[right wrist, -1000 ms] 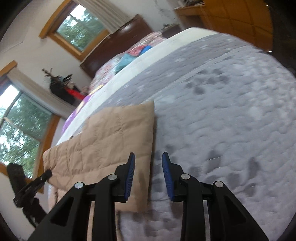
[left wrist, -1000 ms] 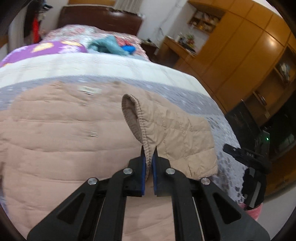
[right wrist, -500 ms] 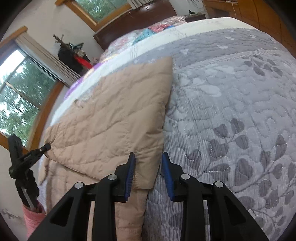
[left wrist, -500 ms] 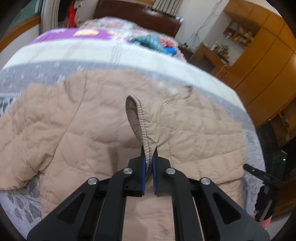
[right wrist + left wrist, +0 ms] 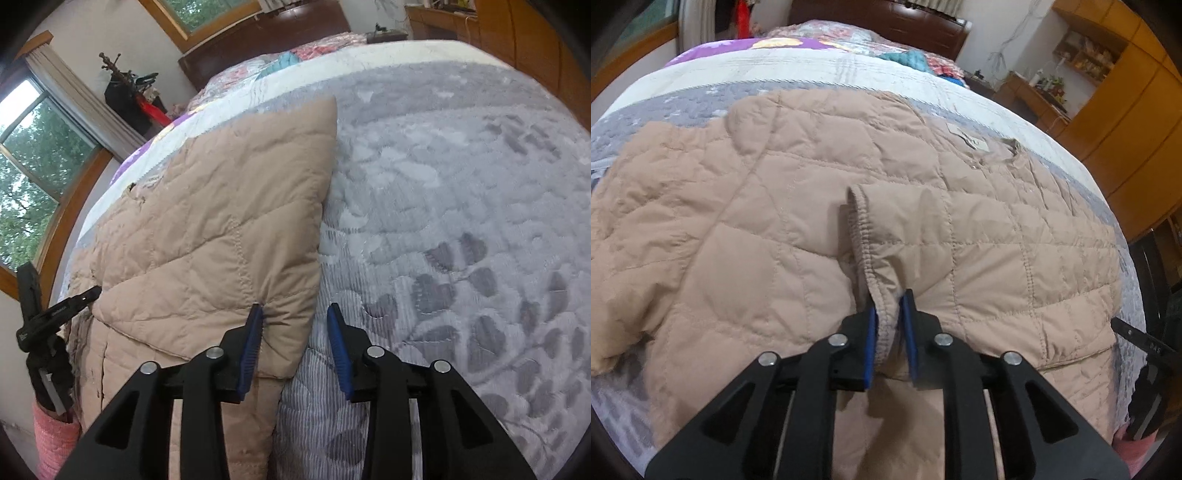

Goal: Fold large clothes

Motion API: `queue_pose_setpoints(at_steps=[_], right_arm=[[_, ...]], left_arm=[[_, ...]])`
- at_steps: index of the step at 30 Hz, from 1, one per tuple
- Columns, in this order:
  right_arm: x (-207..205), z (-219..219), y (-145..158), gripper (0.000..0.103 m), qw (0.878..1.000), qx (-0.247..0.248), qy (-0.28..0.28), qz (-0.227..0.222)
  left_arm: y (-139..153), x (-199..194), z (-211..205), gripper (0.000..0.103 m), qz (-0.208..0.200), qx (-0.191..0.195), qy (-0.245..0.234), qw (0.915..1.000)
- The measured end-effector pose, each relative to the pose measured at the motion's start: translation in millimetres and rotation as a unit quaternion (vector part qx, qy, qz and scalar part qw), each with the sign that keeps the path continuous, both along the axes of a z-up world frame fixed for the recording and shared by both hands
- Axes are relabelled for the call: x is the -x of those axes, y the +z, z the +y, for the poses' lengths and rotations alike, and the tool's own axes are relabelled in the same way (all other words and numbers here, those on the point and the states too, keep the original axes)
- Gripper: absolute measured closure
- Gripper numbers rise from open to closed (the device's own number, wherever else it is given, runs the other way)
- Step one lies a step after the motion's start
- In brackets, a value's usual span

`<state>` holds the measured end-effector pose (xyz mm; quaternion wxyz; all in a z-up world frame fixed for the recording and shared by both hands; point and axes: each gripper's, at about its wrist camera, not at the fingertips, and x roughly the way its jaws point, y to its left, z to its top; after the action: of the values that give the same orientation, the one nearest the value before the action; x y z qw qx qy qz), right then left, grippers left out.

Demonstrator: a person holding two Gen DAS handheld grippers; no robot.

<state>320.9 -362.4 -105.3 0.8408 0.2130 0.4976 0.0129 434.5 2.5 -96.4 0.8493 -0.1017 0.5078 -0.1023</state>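
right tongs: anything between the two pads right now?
Yes, in the right wrist view. The right tongs are open, and the folded corner of the beige quilted jacket fills most of the gap; the grey floral bedspread shows beside it.

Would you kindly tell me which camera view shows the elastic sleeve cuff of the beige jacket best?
The left wrist view: the sleeve cuff stands centred, its gathered hem running down into the left claw, whose fingers sit slightly apart around it. The right wrist view shows only the folded jacket panel, no cuff.
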Motion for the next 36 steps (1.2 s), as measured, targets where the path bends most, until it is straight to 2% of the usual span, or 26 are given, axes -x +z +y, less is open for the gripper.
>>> queue_pose_setpoints(at_steps=[3,4,6,8,10,13,16,19,22,25,32,34,36], right_arm=[[8,15,34,0.067,0.997,0.072,-0.008,-0.032],[9,19,42,0.065,0.996,0.077,-0.006,-0.038],[5,31,51,0.065,0.998,0.056,0.012,-0.040],[-4,45,50,0.066,0.998,0.034,0.032,-0.031],[-17,59,43,0.066,0.998,0.040,0.044,-0.017],[-31,73,27,0.066,0.998,0.037,0.054,0.002],[-36,82,14,0.067,0.997,0.047,0.056,0.010],[-37,79,5,0.069,0.997,0.051,0.062,0.010],[-38,79,-6,0.072,0.997,0.048,0.056,0.011],[-36,83,-6,0.072,0.997,0.057,0.054,0.004],[-27,70,0,0.070,0.997,0.023,0.064,-0.020],[-21,66,10,0.065,0.997,0.013,0.074,-0.034],[-12,61,28,0.056,0.995,0.000,0.082,-0.065]], left_arm=[[31,13,4,0.084,-0.044,-0.017,0.016,0.9988],[44,19,3,0.082,-0.065,-0.022,0.021,0.9974],[60,27,-8,0.081,-0.084,-0.019,0.005,0.9963],[65,28,-24,0.080,-0.082,-0.015,-0.017,0.9964],[60,27,-43,0.080,-0.071,-0.011,-0.039,0.9966],[41,21,-58,0.080,-0.053,-0.023,-0.047,0.9972],[16,14,-65,0.080,-0.028,-0.029,-0.049,0.9980],[-2,12,-63,0.080,-0.023,-0.027,-0.056,0.9978],[-9,11,-62,0.080,-0.024,-0.018,-0.057,0.9979],[-13,13,-66,0.080,-0.036,-0.031,-0.063,0.9969],[-12,18,-62,0.079,-0.041,-0.018,-0.062,0.9971],[-4,22,-57,0.071,-0.031,-0.004,-0.060,0.9977],[10,27,-45,0.049,-0.032,0.019,-0.049,0.9981]])
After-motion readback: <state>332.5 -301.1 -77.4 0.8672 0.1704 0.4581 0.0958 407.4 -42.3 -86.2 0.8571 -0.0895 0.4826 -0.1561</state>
